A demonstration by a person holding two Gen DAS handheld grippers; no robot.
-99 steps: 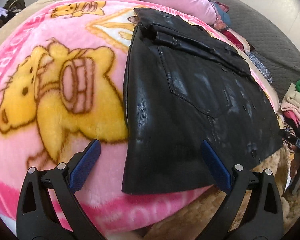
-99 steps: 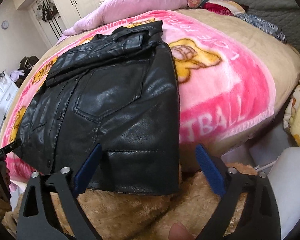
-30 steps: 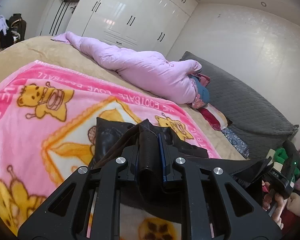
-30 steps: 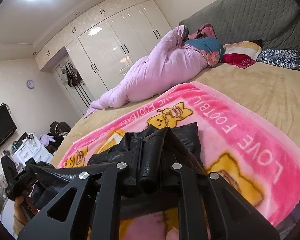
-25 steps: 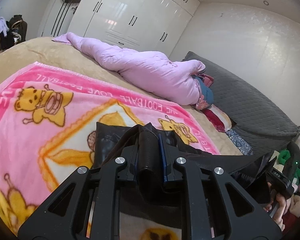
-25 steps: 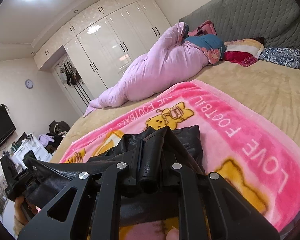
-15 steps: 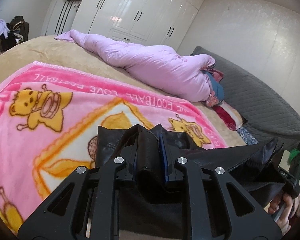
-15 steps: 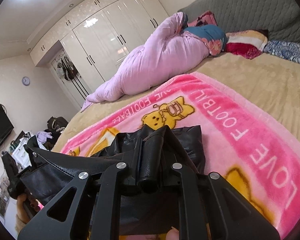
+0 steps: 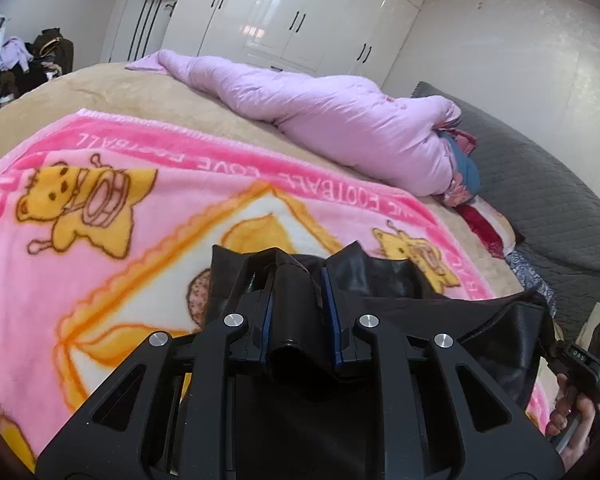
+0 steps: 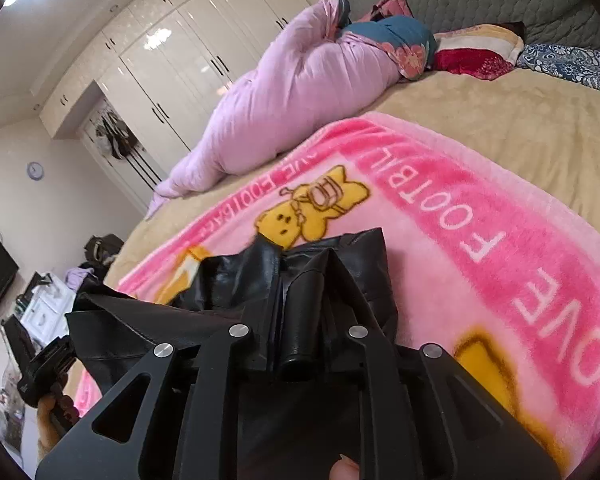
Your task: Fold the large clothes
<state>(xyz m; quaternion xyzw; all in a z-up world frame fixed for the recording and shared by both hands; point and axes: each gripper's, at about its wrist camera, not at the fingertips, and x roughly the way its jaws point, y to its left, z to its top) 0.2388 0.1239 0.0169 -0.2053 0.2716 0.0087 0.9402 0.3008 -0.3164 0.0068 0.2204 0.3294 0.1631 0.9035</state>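
Lifted since the jacket lay flat with both claws wide apart, the black leather jacket [image 9: 384,280] now hangs bunched above the pink bear blanket [image 9: 100,216]. At lower centre, the left claw [image 9: 298,312] is clamped tight on a jacket fold. Likewise the right claw [image 10: 300,320] pinches another fold. A lilac duvet [image 10: 300,92] lies at upper right.

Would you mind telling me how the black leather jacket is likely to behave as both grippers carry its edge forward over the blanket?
The black leather jacket probably drapes heavily: it sags between the left gripper and right gripper. Its glossy surface looks smooth, so it may slip. It bunches into thick rounded folds, suggesting some stiffness. The fleece blanket may drag on it.
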